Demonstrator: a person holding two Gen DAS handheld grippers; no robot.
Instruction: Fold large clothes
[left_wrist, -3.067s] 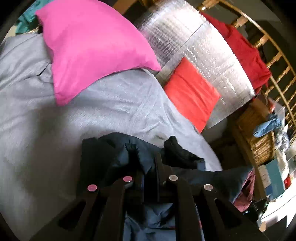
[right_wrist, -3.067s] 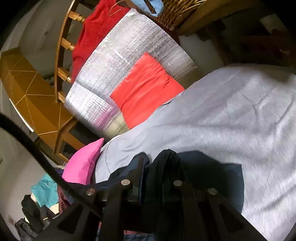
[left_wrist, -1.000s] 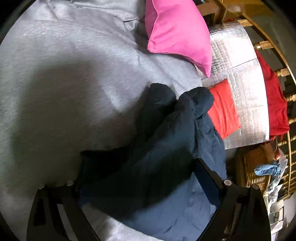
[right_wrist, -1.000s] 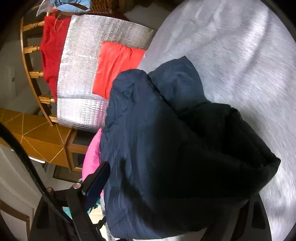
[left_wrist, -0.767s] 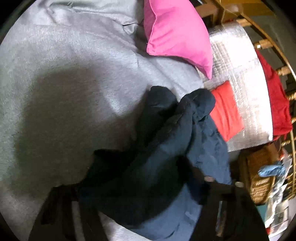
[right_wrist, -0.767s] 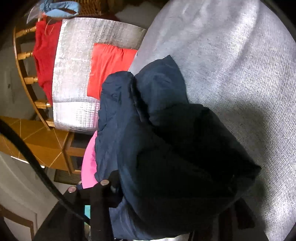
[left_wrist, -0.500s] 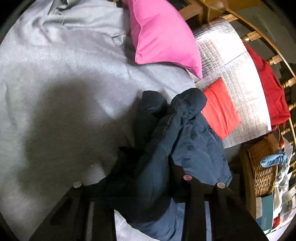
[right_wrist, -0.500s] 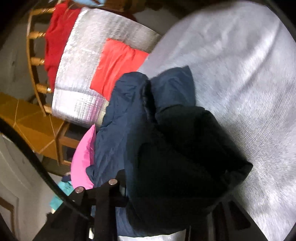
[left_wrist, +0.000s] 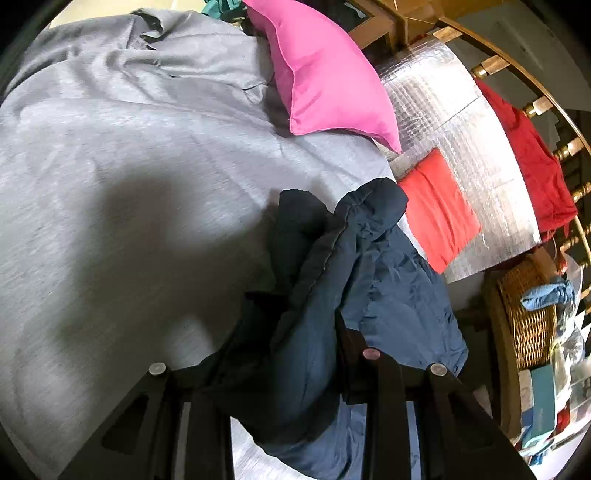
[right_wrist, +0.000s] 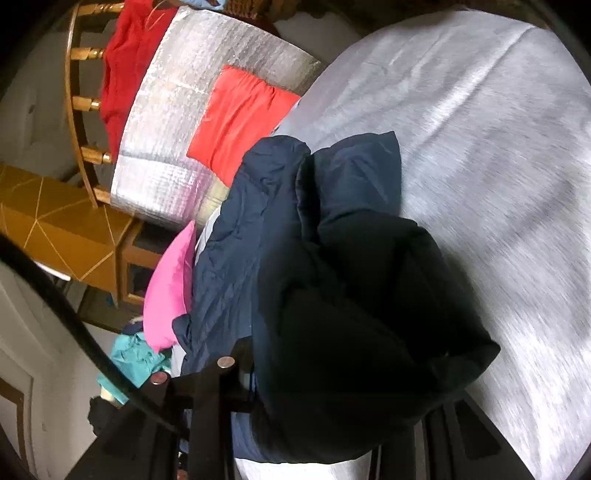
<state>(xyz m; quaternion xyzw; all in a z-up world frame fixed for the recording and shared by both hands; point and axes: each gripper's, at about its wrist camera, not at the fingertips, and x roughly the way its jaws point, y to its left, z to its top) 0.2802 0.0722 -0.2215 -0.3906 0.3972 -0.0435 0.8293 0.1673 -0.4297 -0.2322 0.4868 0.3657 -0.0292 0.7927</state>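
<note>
Left wrist view: the left gripper (left_wrist: 273, 373) has its fingers set fairly wide, with a thick bunch of the dark navy jacket (left_wrist: 369, 295) filling the gap between them. The fabric covers the inner faces of the fingers, so whether they press on it cannot be told. Right wrist view: the right gripper (right_wrist: 332, 384) shows only its left finger (right_wrist: 207, 406) plainly; the other is buried under the near-black mass of the jacket (right_wrist: 332, 258), and its spacing and grip cannot be told. The lower edge of the garment is cut off at the frame bottom in both views. The jacket lies on the grey bedspread (left_wrist: 129, 184), near the bed's edge, its long axis running away from the fingers, with two rounded folds pointing toward the red cushion (left_wrist: 439, 210). Beyond lie a pink pillow (left_wrist: 325, 77), a silver foil mat (left_wrist: 461, 147) and a wicker basket (left_wrist: 528, 317).
</note>
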